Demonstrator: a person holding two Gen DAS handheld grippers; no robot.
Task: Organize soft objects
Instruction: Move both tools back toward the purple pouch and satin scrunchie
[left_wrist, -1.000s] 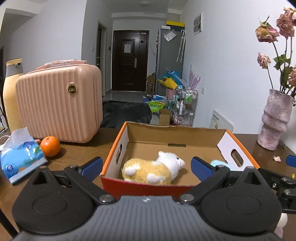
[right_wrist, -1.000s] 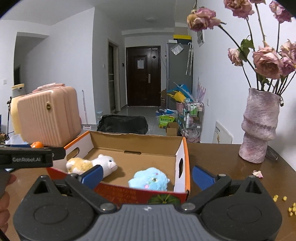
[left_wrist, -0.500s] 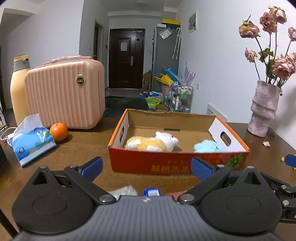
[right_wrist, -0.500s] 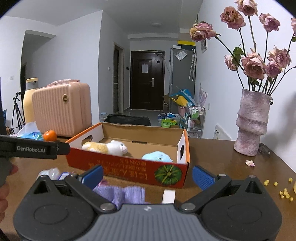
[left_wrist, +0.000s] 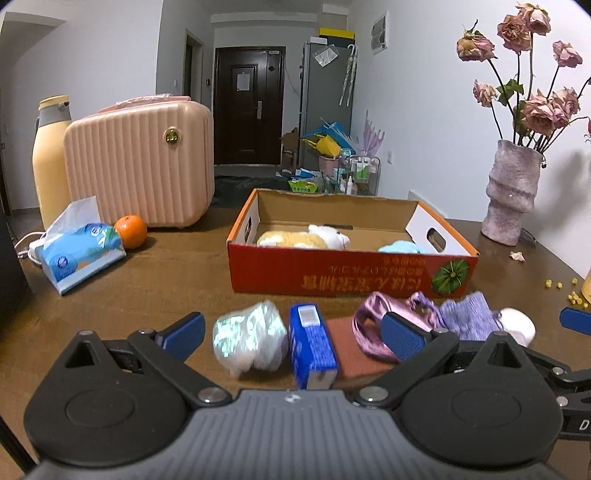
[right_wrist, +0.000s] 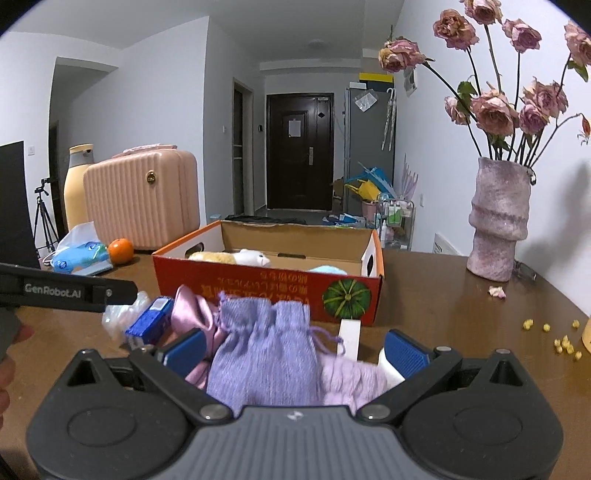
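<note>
Pink suitcase (left_wrist: 138, 164), orange (left_wrist: 130, 226) beside it (touching?).

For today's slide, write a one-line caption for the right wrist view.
Open right gripper hovers over a purple drawstring pouch before the cardboard box holding two plush toys.

left gripper (left_wrist: 291, 330): black plastic linkage arms, blue ribbed pads, two round black discs, silver pivot screws
left gripper base: grey ribbed housing, small white logo at top centre
right gripper (right_wrist: 295, 349): same build, black arms, blue pads, grey ribbed base, silver screws
marking: white "genrobot.ai" text on the black side bar of the left gripper, seen in right wrist view
hand (right_wrist: 9, 354): partly visible at left edge, no sleeve seen
</note>
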